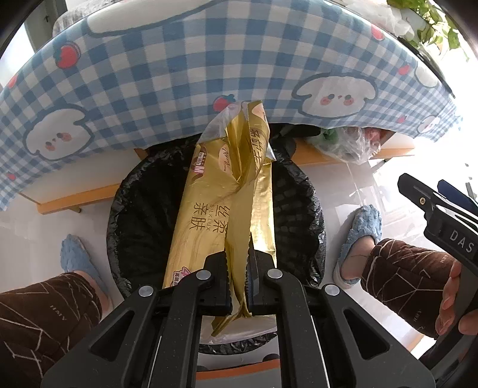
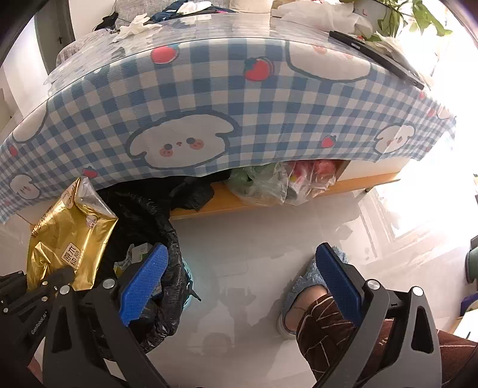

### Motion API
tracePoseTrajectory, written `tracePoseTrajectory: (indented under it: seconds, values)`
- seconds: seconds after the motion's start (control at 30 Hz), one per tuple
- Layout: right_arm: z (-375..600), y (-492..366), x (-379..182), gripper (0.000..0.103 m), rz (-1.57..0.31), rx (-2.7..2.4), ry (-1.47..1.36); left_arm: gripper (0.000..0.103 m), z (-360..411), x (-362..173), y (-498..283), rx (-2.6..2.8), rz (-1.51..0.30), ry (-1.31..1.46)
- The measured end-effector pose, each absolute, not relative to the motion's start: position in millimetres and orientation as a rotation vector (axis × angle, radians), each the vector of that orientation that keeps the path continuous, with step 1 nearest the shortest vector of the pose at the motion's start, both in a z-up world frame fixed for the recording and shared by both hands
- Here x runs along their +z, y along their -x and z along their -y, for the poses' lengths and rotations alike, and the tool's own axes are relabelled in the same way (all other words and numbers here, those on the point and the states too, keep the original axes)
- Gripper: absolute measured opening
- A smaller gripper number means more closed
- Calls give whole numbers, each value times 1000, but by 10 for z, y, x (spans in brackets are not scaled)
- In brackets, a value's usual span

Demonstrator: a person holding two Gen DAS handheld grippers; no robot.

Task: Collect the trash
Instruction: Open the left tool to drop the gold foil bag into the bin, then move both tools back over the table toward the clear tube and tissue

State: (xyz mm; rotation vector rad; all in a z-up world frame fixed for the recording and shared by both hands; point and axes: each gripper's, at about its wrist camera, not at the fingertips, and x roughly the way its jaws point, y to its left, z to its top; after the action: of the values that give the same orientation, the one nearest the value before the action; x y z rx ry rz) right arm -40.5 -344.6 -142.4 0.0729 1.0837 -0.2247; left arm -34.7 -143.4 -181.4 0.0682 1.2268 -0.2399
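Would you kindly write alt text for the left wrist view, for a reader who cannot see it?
The left tongs pinch a crumpled gold wrapper above a bin lined with a black bag. Behind it hangs a blue checked tablecloth; blue slippers flank the bin.

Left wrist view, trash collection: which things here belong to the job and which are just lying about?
Part of the job:
- gold wrapper, pinched in the left tool
- bin with black liner, directly beneath the wrapper
- right tool, open and empty

Just lying about:
- checked tablecloth
- clear bags of produce under the table
- potted plant
- blue slippers on the person's feet
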Motion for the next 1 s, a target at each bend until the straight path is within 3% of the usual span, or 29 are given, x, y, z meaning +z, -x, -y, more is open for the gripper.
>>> tracePoseTrajectory:
  seconds: [0.1,0.23,0.3,0.47,0.53,0.8,1.0]
  values:
    - [3462,405,-1423,95,-1083,-229,-96,11,1415,-1795,337,-238,-1218,-73]
    - [3442,411,-1423,95,-1088,-234,-91,37,1402,-1778,340,-230,-1211,-88]
    - [3434,410,-1426,95,-1091,-239,-86,39,1393,-1758,341,-226,-1201,-92]
    - [3354,410,-1398,95,-1089,-231,-61,58,1315,-1660,332,-197,-1173,-78]
    - [3323,402,-1392,95,-1089,-224,-53,71,1309,-1614,327,-194,-1162,-71]
    - [3269,387,-1214,95,-1057,-206,-77,91,1281,-1294,332,-192,-1085,-61]
    - [3245,427,-904,95,-1004,-176,-82,97,1197,-1076,357,-188,-1049,-33]
